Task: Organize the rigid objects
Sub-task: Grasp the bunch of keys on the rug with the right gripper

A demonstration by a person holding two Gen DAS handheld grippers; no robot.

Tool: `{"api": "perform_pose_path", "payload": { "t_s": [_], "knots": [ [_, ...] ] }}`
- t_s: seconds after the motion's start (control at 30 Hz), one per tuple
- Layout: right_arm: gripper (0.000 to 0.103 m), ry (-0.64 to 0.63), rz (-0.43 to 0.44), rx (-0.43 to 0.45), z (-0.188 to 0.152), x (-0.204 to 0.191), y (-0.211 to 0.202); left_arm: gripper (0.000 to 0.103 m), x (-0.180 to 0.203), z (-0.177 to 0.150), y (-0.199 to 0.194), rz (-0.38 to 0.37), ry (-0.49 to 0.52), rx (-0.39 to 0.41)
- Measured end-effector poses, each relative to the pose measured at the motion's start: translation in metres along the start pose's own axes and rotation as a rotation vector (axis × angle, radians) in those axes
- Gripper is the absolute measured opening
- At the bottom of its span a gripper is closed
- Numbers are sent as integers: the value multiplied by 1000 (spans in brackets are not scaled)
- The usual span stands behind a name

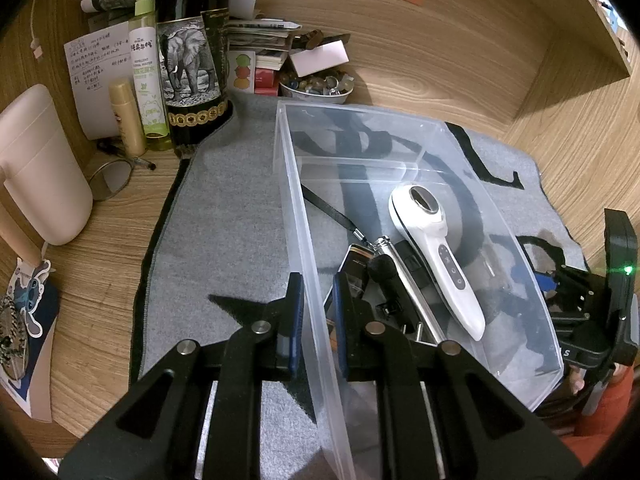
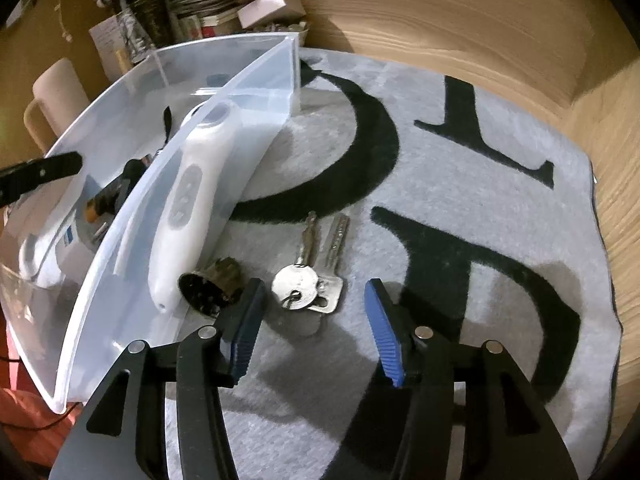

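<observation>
**A:** How were the two grippers posed?

**B:** Both were angled downward toward the grey mat [image 2: 460, 240]. The left gripper [image 1: 318, 320] was clamped on the near left wall of the clear plastic bin [image 1: 304, 216], one finger outside the wall and one inside, the pads pinched tight on it. The right gripper [image 2: 316, 328] hung low over the mat just right of the bin, its jaws standing partly apart with nothing gripped. The blue pads [image 2: 384, 336] sat to either side of the keys' heads, short of touching them.

**A:** And the keys, how many?

**B:** Two silver keys [image 2: 316, 276] on one ring, lying flat on the mat with their blades pointing away from the gripper. Just to their left lay one small dark round object [image 2: 212, 288] against the outside of the bin wall; I could not tell what it was.

**A:** What was already in the bin?

**B:** One white handheld device [image 1: 436, 252] with a row of buttons, lying diagonally along the right side. Beside it was one slim metal rod [image 1: 408, 284], one black strap [image 1: 332, 216] clipped near its end, and a cluster of dark items [image 1: 372, 280] that I could not count apart.

**A:** Anything around the mat?

**B:** At the back left of the wooden desk [image 1: 440, 40] stood one dark bottle with an elephant label [image 1: 192, 56], one green spray bottle [image 1: 148, 72], one small yellow tube [image 1: 128, 116] and one pale mug [image 1: 44, 160]. One bowl of small trinkets [image 1: 316, 86] sat behind the bin.
</observation>
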State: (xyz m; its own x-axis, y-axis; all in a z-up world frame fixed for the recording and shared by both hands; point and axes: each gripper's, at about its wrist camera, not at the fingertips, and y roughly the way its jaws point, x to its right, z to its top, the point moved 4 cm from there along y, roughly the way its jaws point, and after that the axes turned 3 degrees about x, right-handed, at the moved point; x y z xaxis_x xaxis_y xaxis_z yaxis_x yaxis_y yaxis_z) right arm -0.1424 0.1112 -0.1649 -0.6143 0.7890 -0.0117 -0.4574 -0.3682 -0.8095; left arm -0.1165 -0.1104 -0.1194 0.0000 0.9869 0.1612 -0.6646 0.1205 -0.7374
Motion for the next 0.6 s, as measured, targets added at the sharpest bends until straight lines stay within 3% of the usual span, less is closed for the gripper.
{"api": "perform_pose_path", "payload": {
  "t_s": [0.13,0.33,0.6],
  "knots": [
    [48,-5,-7,16,0,-1,3,13,0,0,0,0,0,0],
    [24,33,-33,39,8,9,7,13,0,0,0,-5,8,-2],
    [23,66,-36,53,7,14,3,13,0,0,0,-5,7,-2]
  ]
}}
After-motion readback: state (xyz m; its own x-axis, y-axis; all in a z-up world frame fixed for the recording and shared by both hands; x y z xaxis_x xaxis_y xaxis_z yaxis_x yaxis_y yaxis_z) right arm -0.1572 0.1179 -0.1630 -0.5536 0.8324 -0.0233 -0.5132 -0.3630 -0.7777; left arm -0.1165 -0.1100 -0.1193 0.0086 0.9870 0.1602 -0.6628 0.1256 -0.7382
